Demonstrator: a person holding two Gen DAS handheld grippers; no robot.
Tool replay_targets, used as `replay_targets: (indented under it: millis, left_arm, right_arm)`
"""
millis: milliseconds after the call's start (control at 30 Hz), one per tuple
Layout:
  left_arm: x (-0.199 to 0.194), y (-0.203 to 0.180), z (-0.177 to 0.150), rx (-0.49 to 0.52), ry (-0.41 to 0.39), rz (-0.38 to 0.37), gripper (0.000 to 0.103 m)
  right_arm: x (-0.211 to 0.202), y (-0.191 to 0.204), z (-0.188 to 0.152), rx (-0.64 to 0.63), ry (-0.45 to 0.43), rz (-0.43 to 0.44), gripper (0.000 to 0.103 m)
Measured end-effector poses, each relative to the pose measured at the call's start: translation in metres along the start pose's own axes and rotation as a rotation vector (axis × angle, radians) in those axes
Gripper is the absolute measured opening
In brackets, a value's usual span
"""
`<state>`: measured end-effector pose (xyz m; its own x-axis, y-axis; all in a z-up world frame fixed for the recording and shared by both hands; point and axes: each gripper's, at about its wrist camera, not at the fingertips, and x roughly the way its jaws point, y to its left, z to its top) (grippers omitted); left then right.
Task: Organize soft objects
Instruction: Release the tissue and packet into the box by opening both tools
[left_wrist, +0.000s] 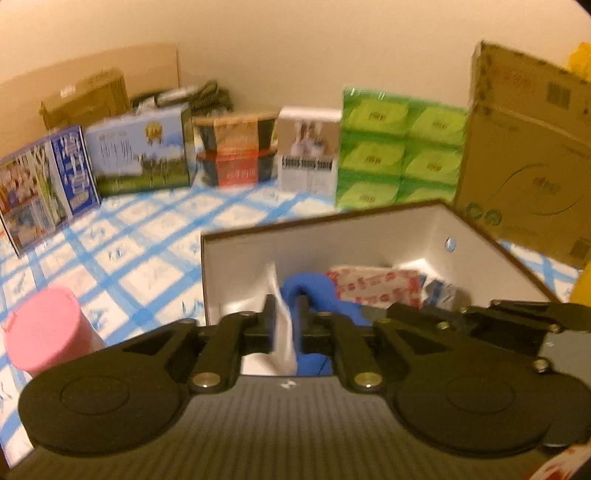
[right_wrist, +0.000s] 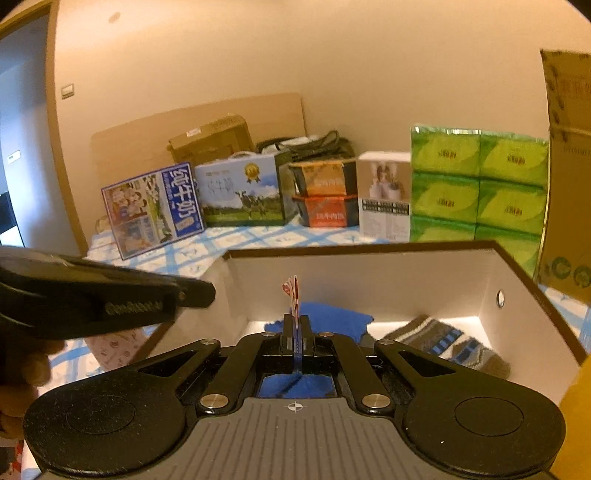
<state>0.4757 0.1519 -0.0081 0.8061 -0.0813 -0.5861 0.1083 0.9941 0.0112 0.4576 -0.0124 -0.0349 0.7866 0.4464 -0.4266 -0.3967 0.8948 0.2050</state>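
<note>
Both of your tools are over the open white box (left_wrist: 369, 229), and the sorting looks well under way. Your left tool (left_wrist: 286, 314) has its jaws slightly apart with a thin white packet (left_wrist: 282, 332) standing between them; the blur hides whether the pads press on it or it is slipping free, so you cannot count it as gripped. Your right tool (right_wrist: 294, 325) is pressed together on the edge of a thin red-and-white patterned packet (right_wrist: 293, 291), held upright above the box.

Already in the box: a blue cloth (right_wrist: 325, 317), a brown, white and blue knitted sock (right_wrist: 447, 343), a flat red-and-white patterned packet (left_wrist: 373, 284) and a small blue-and-white packet (left_wrist: 441, 291) beside it. What seems left is to let both thin packets drop in. A patterned piece (right_wrist: 114, 347) lies on the checked worktop (left_wrist: 122, 258) just outside the box's left wall, and may belong in too. The pink-lidded container (left_wrist: 44, 328) near the left tool looks rigid, so probably not part of your job.

For writing: the tilted blue carton (right_wrist: 155, 210) reads 纯牛奶 in large characters. The carton with a cow and a gold medal (right_wrist: 240, 195) has characters too blurred to read. The green tissue packs (right_wrist: 476, 184) carry a small dark logo you cannot make out, and the two stacked trays (right_wrist: 325, 195) have orange and red labels, also illegible. The left tool's side (right_wrist: 133, 306) bears embossed lettering, unreadable here.
</note>
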Motion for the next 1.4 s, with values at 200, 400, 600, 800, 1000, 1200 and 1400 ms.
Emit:
replay_targets:
  millis: [200, 400, 600, 800, 1000, 1200, 1400]
  left_arm:
    - [0.018, 0.004, -0.013, 0.001, 0.054, 0.003, 0.025]
    - [0.011, 0.010, -0.016, -0.017, 0.049, 0.004, 0.025]
    - [0.002, 0.015, -0.019, -0.034, 0.048, 0.002, 0.025]
    - [-0.007, 0.018, -0.026, -0.042, 0.058, 0.010, 0.025]
    - [-0.025, 0.022, -0.031, -0.061, 0.049, 0.023, 0.025]
    - [-0.065, 0.026, -0.038, -0.115, 0.018, 0.025, 0.026]
    - [-0.118, 0.017, -0.051, -0.142, -0.006, 0.054, 0.031]
  right_arm:
    - [0.007, -0.008, -0.005, 0.020, 0.027, 0.014, 0.000]
    - [0.012, -0.007, -0.004, 0.041, 0.040, 0.081, 0.001]
    - [0.020, -0.003, -0.006, 0.023, 0.092, 0.062, 0.045]
    - [0.015, -0.002, -0.010, 0.004, 0.112, 0.045, 0.050]
    - [0.000, 0.005, -0.009, -0.022, 0.102, 0.048, 0.055]
    - [-0.036, 0.014, -0.005, -0.024, 0.071, 0.077, 0.059]
    - [-0.094, 0.021, -0.005, -0.034, 0.033, 0.125, 0.063]
